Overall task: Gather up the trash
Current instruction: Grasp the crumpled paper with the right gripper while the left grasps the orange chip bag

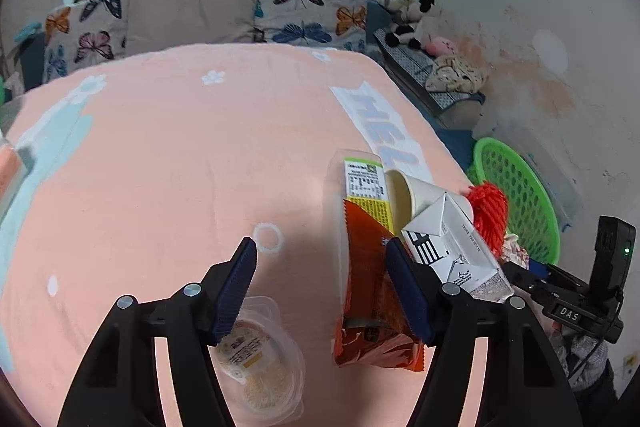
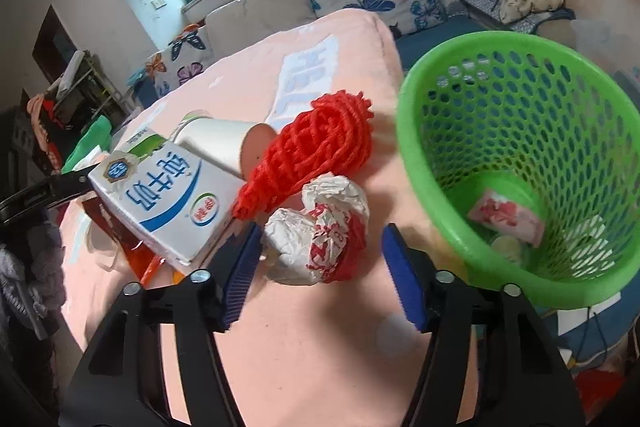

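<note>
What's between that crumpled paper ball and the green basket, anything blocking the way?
Nothing visible does. The paper ball lies between the open fingers of the right gripper, with bare blanket between it and the basket beside the bed. The red netting and milk carton lie behind and left, off that path.

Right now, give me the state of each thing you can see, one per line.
Left gripper: open, over the orange wrapper.
Right gripper: open, around the paper ball, crumpled.
Milk carton: on its side.
Paper cup: tipped over, empty.
Red netting: bunched up.
Plastic tub: upright, clear.
Basket: tilted, some trash inside.
</note>
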